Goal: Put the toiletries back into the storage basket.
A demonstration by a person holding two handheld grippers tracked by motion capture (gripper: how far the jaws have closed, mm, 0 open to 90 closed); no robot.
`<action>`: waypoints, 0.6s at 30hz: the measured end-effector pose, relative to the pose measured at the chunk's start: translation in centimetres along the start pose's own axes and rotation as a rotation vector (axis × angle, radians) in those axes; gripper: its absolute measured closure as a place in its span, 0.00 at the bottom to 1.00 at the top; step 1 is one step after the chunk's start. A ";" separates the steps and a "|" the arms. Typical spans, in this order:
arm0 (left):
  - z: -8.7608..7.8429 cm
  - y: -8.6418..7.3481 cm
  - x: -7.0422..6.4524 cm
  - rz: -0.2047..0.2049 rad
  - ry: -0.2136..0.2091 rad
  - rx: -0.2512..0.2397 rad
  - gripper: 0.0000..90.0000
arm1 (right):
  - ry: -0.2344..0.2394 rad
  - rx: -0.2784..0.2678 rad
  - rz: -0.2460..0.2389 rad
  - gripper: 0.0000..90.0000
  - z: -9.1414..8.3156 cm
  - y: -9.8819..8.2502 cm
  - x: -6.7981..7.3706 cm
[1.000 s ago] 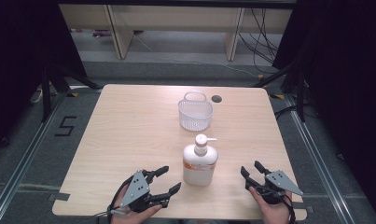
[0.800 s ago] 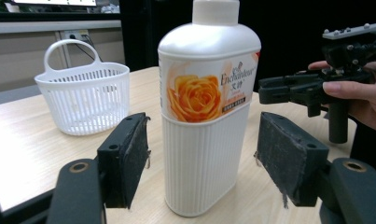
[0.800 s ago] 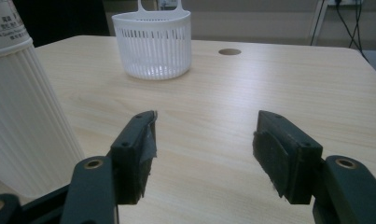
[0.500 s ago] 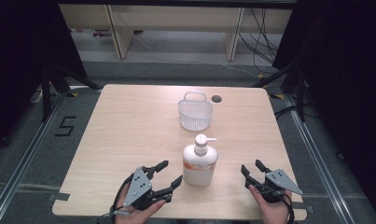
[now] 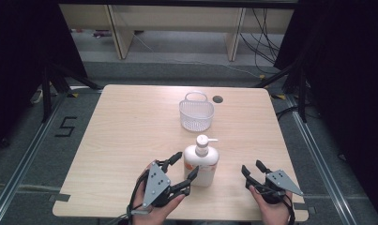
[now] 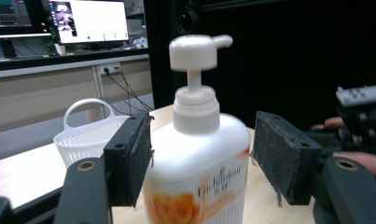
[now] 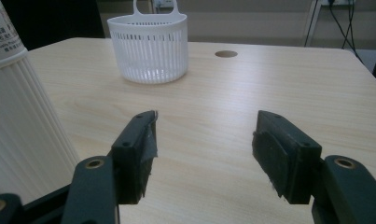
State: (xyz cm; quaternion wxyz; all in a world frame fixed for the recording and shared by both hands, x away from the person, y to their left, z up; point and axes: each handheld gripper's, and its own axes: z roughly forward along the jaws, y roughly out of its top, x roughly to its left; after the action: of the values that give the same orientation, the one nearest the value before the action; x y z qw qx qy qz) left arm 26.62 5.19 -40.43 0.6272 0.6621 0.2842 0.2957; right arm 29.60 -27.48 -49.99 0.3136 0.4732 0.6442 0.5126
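A white pump bottle (image 5: 201, 161) with an orange flower label stands upright on the wooden table (image 5: 130, 136), near the front edge. My left gripper (image 5: 185, 168) is open, its jaws reaching around the bottle's left side. In the left gripper view the bottle (image 6: 197, 158) stands between the two black pads, with a small gap on each side. My right gripper (image 5: 253, 169) rests open at the front right of the table, nothing between its jaws. In the right gripper view (image 7: 202, 140) the bottle's ribbed side (image 7: 22, 126) stands at the left.
A small white plastic basket (image 5: 196, 112) with a handle stands behind the bottle at the table's middle back, also seen as the basket (image 7: 148, 46) and the basket (image 6: 90, 130). A round cable hole (image 5: 218, 99) lies beside it. Dark curtains flank the table.
My left gripper has moved forward and right, so its jaws now stand on either side of the bottle. The right gripper has stayed in place.
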 end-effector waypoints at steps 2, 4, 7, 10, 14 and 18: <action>1.0 0.6 -0.4 0.014 0.014 -0.004 0.42 | -0.006 0.004 0.013 0.44 0.0 0.0 0.1; 1.2 0.7 -0.6 -0.002 0.019 0.008 0.42 | -0.001 0.014 -0.006 0.44 0.1 0.0 -0.1; 2.1 1.0 -0.7 -0.008 0.040 0.011 0.42 | -0.009 0.012 -0.011 0.44 0.0 -0.1 -0.2; 2.7 1.2 -0.6 -0.006 0.049 0.000 0.43 | -0.007 0.018 0.000 0.44 -0.1 0.0 -0.2; 3.5 1.7 -0.6 -0.012 0.053 -0.002 0.43 | -0.012 0.039 0.002 0.44 -0.2 0.1 -0.1; 4.1 2.0 -0.6 -0.034 0.076 0.005 0.43 | 0.002 0.013 -0.002 0.44 0.1 -0.1 -0.1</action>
State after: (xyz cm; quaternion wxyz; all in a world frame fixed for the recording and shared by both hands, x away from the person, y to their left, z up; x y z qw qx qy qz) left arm 29.29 1.90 -38.59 0.6193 0.6469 0.3200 0.3092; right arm 29.69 -27.57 -50.09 0.3102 0.4742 0.6483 0.5086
